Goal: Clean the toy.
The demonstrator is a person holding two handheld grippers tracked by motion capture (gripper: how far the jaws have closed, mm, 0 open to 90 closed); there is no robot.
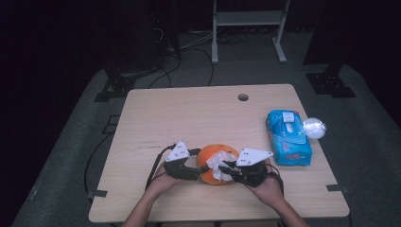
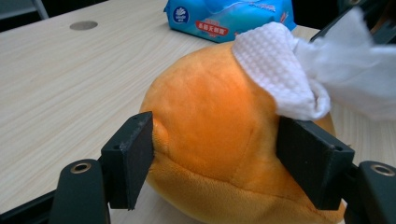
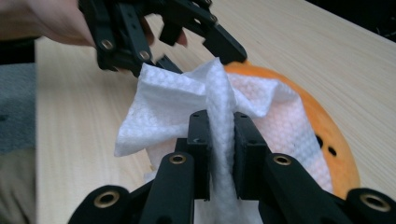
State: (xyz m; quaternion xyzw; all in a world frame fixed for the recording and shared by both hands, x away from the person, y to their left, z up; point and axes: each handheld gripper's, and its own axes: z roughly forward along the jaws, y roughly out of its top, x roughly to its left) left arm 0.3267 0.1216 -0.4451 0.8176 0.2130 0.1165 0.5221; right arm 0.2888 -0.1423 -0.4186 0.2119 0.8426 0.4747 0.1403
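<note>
While my left gripper (image 2: 212,163) clamps the orange plush toy (image 2: 219,135) at the table's (image 1: 189,109) near edge, my right gripper (image 3: 219,140), pinched on the wet wipe (image 3: 187,112), should rub gently, keeping the toy steady.

On the wooden table (image 1: 198,113), an orange plush toy (image 1: 208,158) lies near the front edge. The left gripper (image 1: 191,168) sits against the toy's left side, and the right gripper (image 1: 228,170) meets it from the right, where a crumpled white wipe (image 1: 221,163) drapes over the toy's top; the wipe seems pinched in its jaws. Right of the toy lies a blue wet-wipe pack (image 1: 288,137), with a clear round lid (image 1: 314,127) just beyond it.
</note>
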